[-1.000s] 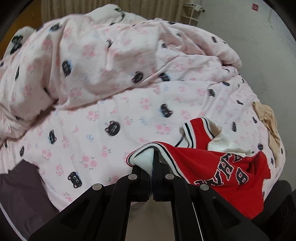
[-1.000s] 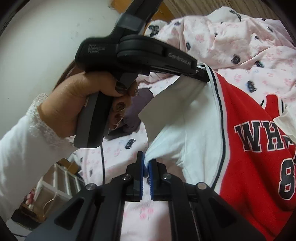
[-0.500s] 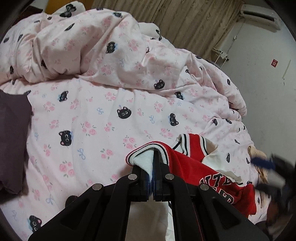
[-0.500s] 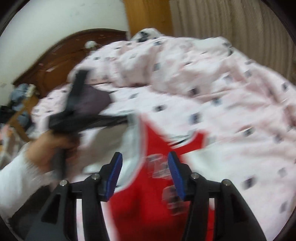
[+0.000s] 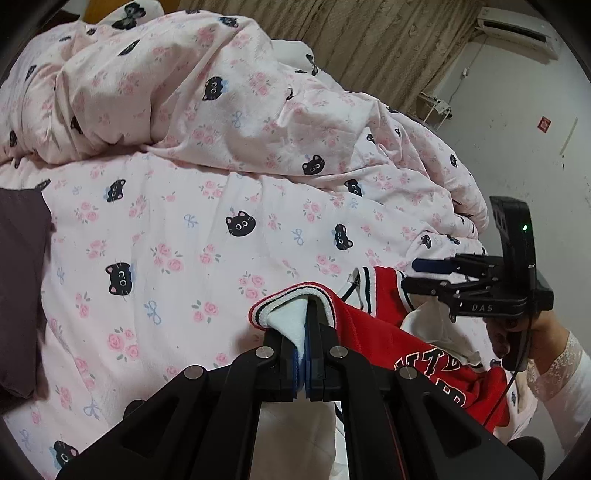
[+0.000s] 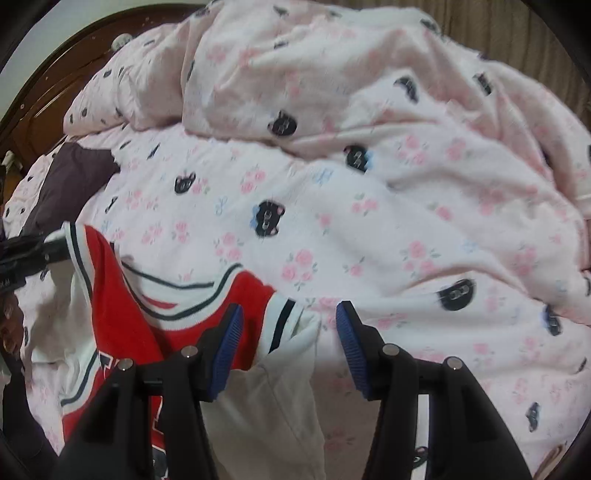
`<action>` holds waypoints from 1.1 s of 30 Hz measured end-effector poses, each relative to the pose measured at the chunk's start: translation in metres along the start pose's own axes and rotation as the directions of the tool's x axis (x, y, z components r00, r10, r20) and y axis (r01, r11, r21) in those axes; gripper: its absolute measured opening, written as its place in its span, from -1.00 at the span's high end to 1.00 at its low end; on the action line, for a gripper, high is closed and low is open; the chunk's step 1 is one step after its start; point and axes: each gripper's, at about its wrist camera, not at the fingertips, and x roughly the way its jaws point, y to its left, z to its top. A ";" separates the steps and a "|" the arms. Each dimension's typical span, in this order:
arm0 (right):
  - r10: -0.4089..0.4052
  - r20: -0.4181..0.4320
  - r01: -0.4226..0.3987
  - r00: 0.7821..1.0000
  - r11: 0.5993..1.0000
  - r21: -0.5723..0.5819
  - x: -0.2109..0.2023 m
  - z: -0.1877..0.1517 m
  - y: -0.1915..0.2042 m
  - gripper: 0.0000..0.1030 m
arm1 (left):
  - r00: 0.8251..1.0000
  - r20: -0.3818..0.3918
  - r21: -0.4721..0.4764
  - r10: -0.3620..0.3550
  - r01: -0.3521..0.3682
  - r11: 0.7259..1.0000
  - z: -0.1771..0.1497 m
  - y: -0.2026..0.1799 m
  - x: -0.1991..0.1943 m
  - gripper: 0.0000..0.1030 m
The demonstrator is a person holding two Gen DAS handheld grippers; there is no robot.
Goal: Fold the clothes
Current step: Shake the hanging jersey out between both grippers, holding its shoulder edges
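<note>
**One jersey, two grippers, one clamped**

One red-and-white jersey (image 5: 373, 332) lies on the cat-print bedsheet (image 5: 177, 236). Left gripper (image 5: 306, 354): jaws closed on the jersey's shoulder trim. Right gripper (image 6: 288, 347): jaws spread wide, holding nothing, above the other shoulder. One dark garment (image 6: 70, 177) lies apart.

A bed (image 5: 155, 258) is covered by a pink cat-print duvet (image 5: 229, 110). Beige curtains (image 5: 376, 40) are seen at 12 o'clock, an air conditioner (image 5: 517, 29) at 1 o'clock, a wooden headboard (image 6: 48, 92).

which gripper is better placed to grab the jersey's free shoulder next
Right. The right hand-held gripper is open with the red jersey shoulder between its fingers; the left hand-held gripper is shut on the other shoulder.
</note>
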 end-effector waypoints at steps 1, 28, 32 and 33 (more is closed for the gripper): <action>0.008 -0.013 -0.008 1.000 1.000 -0.005 0.004 0.000 -0.001 -0.01 | 1.000 -0.003 -0.007 -0.003 0.003 1.000 0.000 0.001 0.001 0.97; 0.116 -0.085 -0.110 0.990 0.991 0.072 0.033 -0.009 -0.014 0.30 | 1.000 -0.011 0.004 -0.029 0.030 1.000 0.003 0.001 -0.008 0.97; 0.127 -0.072 -0.123 0.989 0.991 0.057 0.024 -0.007 -0.009 0.63 | 0.999 -0.015 0.009 -0.029 0.029 1.000 0.003 0.000 -0.008 0.97; 0.126 -0.060 -0.123 0.990 0.991 0.053 0.020 -0.007 -0.008 0.69 | 0.999 -0.016 0.010 -0.029 0.029 1.000 0.003 0.000 -0.008 0.97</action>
